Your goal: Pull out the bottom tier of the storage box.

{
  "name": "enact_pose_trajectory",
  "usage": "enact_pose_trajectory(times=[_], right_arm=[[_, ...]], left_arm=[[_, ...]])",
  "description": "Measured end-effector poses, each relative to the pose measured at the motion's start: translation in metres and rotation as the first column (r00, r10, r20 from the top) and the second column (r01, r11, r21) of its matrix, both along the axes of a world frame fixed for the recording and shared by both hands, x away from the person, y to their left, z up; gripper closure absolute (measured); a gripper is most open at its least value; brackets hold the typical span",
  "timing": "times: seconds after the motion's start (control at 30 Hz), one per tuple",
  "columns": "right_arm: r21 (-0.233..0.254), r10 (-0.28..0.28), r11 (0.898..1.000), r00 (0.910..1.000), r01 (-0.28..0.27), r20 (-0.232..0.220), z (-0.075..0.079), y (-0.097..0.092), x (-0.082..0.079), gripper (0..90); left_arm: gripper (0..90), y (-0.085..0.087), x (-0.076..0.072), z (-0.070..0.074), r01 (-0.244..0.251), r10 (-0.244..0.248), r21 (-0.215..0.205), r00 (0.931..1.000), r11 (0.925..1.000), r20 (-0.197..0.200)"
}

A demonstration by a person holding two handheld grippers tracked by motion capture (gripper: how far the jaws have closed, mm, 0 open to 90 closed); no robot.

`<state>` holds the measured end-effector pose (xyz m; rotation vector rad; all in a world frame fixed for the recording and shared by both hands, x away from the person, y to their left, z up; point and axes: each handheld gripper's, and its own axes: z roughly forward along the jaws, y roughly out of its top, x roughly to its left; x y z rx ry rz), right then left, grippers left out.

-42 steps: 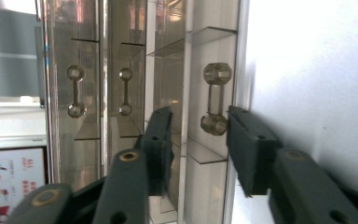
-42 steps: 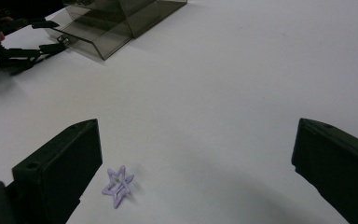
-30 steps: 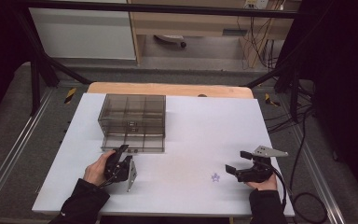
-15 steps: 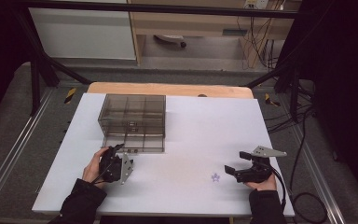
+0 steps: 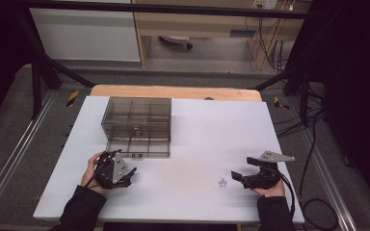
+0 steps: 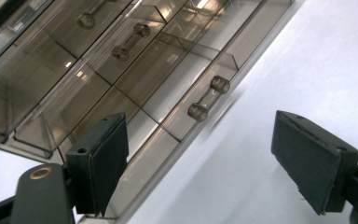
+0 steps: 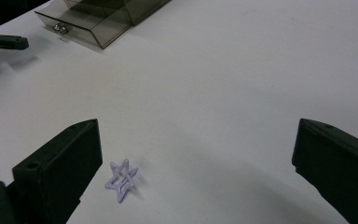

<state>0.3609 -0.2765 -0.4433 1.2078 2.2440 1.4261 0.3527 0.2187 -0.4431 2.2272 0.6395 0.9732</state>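
Observation:
A smoky clear drawer cabinet (image 5: 137,118) stands on the white table (image 5: 207,139), its bottom drawer (image 5: 137,148) pulled out toward me. My left gripper (image 5: 124,174) hangs just in front of that drawer. Its jaws have just been opening and stand wide with nothing between them. In the left gripper view the left gripper (image 6: 205,163) faces the drawer's clear bar handle (image 6: 208,98), apart from it. A small purple star (image 5: 222,183) lies flat on the table. My right gripper (image 5: 236,177) is open just right of it. In the right gripper view the star (image 7: 121,179) lies near the left jaw of the right gripper (image 7: 196,172).
The cabinet (image 7: 102,18) has several compartments, some with round-ended handles (image 6: 130,39). A wooden board (image 5: 173,91) edges the table's far side. Cables (image 5: 294,120) run along the floor on the right. Bare white surface lies between the two grippers.
The left gripper has spread its jaws, risen a little and drawn slightly back and to the left from the drawer front. The right gripper and the star have not moved.

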Motion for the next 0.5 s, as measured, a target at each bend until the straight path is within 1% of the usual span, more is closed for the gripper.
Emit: enact_pose_trajectory(times=[0.1,0.17,0.23,0.33,0.4,0.43,0.5], right_arm=[[0.000,0.000,1.000,1.0000,0.000,-0.003,0.000,0.000,0.000,2.3],[0.000,-0.003,1.000,1.0000,0.003,-0.006,0.000,0.000,0.000,2.3],[-0.001,-0.002,1.000,1.0000,0.002,-0.010,0.000,0.001,-0.001,2.4],[0.000,-0.002,1.000,0.9999,0.002,-0.010,0.000,0.002,0.000,2.4],[0.000,-0.003,1.000,0.9999,0.003,-0.012,0.001,0.002,-0.001,2.4],[-0.003,-0.003,1.000,0.9999,0.003,-0.012,0.001,0.003,-0.001,2.4],[-0.005,-0.005,1.000,0.9999,0.005,-0.013,0.001,0.004,-0.001,2.4]], left_arm=[[17.0,0.005,-0.001,0.002,-0.011,0.009,-0.051,0.9997,0.9987,-0.023],[16.7,0.008,-0.002,0.002,-0.019,0.016,-0.074,0.9992,0.9970,-0.035],[16.3,0.012,-0.002,0.003,-0.030,0.024,-0.109,0.9985,0.9936,-0.050],[15.0,0.017,-0.004,0.005,-0.045,0.035,-0.150,0.9972,0.9877,-0.066],[14.1,0.022,-0.006,0.006,-0.056,0.043,-0.182,0.9964,0.9818,-0.073],[13.5,0.025,-0.007,0.006,-0.061,0.045,-0.205,0.9957,0.9768,-0.082],[12.8,0.029,-0.008,0.006,-0.070,0.050,-0.229,0.9946,0.9709,-0.091]])
